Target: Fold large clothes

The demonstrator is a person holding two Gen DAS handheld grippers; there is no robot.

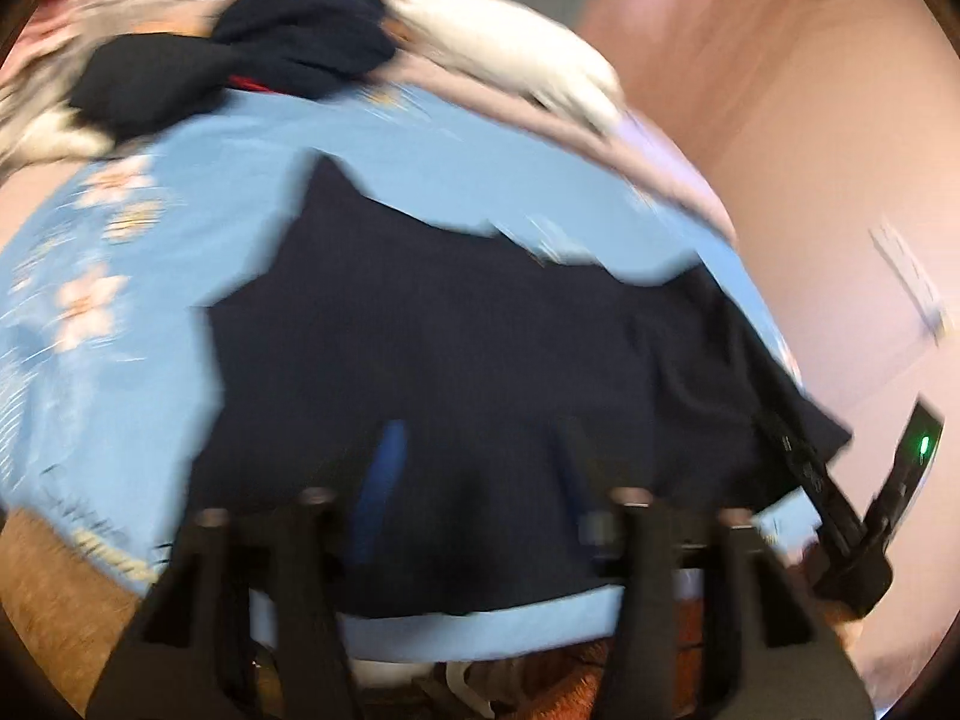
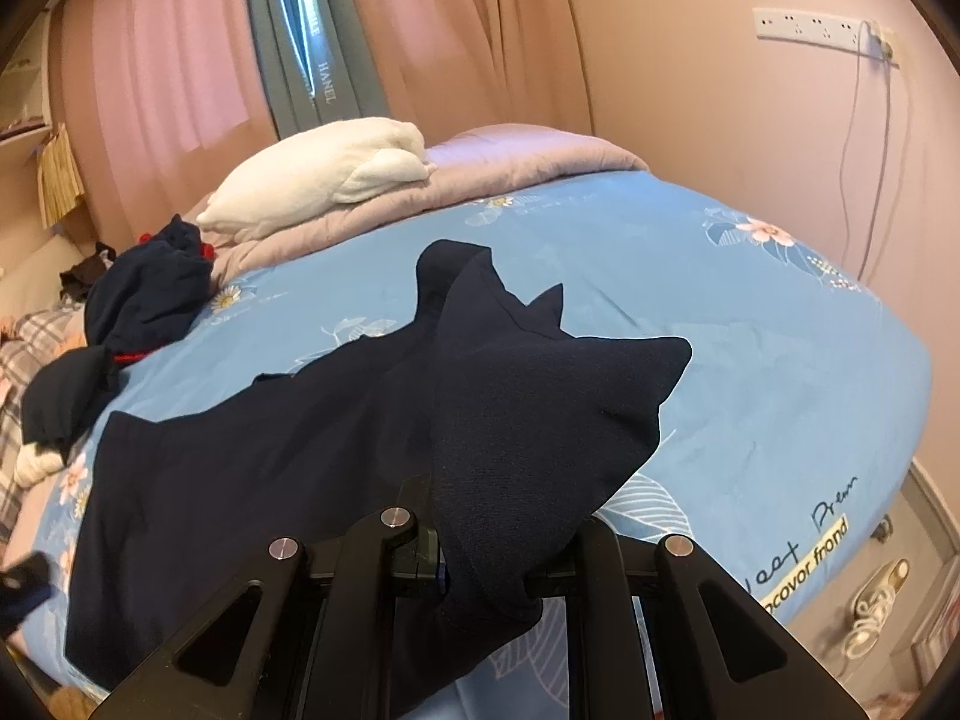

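On the bed [image 2: 780, 324] the garment [image 2: 270, 456] lies mostly unfolded, right gripper [image 2: 486, 564] clamped on 1 corner, left gripper [image 1: 474, 516] unclear.

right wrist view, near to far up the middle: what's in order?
Gripper shut on navy garment → blue floral sheet → lilac quilt → white pillow → pink curtains.
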